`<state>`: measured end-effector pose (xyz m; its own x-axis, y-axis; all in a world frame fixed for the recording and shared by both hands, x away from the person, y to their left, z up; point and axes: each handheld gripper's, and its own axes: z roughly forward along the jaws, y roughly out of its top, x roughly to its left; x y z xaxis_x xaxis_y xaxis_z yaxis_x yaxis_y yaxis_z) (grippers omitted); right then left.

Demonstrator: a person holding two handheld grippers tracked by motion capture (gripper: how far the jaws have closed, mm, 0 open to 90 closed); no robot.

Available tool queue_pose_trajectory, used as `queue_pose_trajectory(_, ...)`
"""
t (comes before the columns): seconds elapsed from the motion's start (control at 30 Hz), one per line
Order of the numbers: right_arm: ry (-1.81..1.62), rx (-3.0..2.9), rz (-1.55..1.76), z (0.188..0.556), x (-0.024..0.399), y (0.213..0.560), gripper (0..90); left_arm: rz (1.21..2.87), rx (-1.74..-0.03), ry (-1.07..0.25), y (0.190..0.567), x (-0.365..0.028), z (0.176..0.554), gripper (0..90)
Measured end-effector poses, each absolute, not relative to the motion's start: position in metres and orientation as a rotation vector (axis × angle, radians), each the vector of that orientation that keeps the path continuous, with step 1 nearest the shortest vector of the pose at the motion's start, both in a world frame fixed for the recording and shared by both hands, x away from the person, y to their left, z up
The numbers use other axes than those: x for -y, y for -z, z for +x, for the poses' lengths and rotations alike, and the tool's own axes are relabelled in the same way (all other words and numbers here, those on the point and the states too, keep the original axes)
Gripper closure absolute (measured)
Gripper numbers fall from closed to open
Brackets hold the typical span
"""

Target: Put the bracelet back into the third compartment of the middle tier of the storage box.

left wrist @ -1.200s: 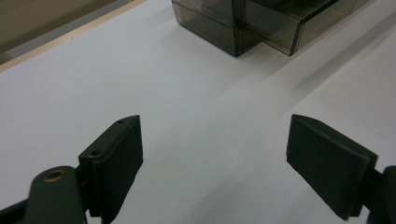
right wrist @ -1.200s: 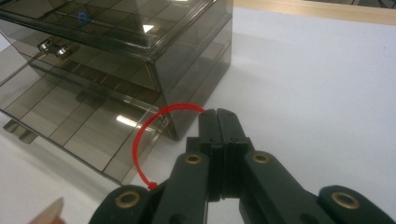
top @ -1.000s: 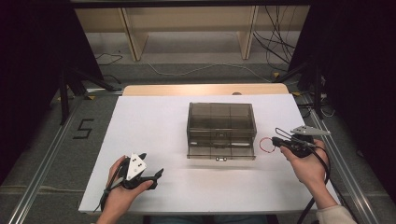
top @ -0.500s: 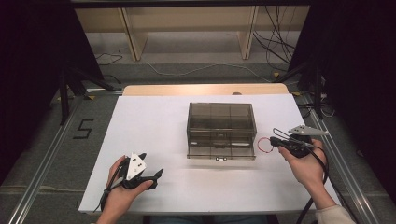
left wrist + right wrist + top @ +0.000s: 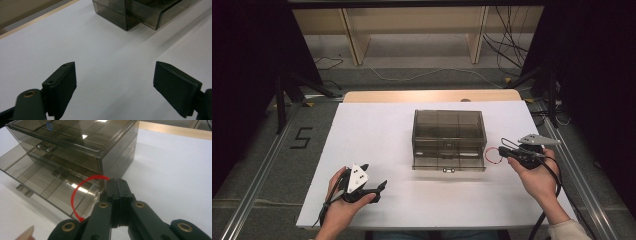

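Beside drawer box (image 5: 449, 140), right gripper (image 5: 507, 155) closer.

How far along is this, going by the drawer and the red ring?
Done: the bottom drawer of the smoky organizer box is pulled out. In hand: the right tool is shut on the red ring, held beside the drawer's right end. Left: likely dropping the ring into a compartment and closing the drawer. The left tool is open and holds nothing.

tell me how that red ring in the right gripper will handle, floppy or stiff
The red ring is thin and seems to hold its round arc while pinched at one spot by the right gripper, so probably springy, not limp. It looks very light. Dropped above the open drawer, it might bounce or roll.
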<state>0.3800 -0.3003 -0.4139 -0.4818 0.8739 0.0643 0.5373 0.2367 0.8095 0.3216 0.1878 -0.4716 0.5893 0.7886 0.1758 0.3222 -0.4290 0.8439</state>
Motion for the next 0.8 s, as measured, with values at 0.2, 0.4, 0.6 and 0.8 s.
queue_pose_trajectory(0.2,-1.135,-2.116,1.286,0.38,0.298,0.413,90.0,2.015,-0.875,-0.73,0.471,-0.188,0.322,18.4)
queue_pose_trajectory(0.4,-1.136,-2.123,1.277,0.38,0.295,0.413,90.0,2.016,-0.876,-0.729,0.471,-0.188,0.322,18.4)
queue_pose_trajectory(0.6,-1.137,-2.13,1.273,0.38,0.292,0.412,90.0,2.008,-0.879,-0.729,0.472,-0.188,0.322,18.4)
queue_pose_trajectory(0.8,-1.142,-2.131,1.265,0.381,0.29,0.411,90.0,2.01,-0.879,-0.729,0.472,-0.188,0.322,18.4)
